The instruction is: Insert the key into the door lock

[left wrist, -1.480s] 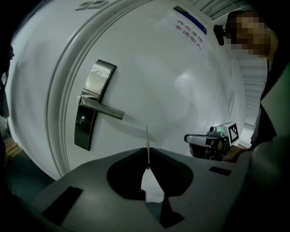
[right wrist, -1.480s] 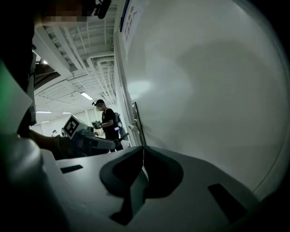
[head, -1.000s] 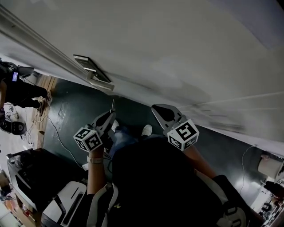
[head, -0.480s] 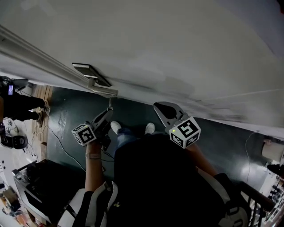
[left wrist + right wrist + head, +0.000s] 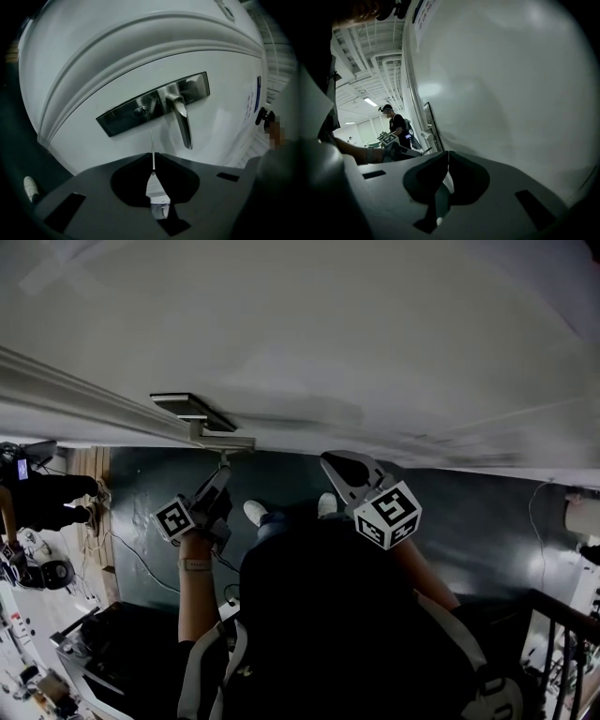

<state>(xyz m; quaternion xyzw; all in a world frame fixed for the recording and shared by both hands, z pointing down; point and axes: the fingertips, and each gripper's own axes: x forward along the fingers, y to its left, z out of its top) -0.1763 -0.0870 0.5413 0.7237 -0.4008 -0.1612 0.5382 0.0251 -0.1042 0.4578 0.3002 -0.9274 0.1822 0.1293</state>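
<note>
Pinching key (image 5: 152, 140) in left tool (image 5: 153, 155), blade forward, tip just short of lock (image 5: 139, 111) for lining up. Holding right tool (image 5: 448, 154) pressed together, empty, aside near door (image 5: 511, 93).

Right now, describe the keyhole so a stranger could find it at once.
On the white door sits a long dark metal plate. The keyhole is the small round cylinder on that plate, unlike the long lever handle beside it.
</note>
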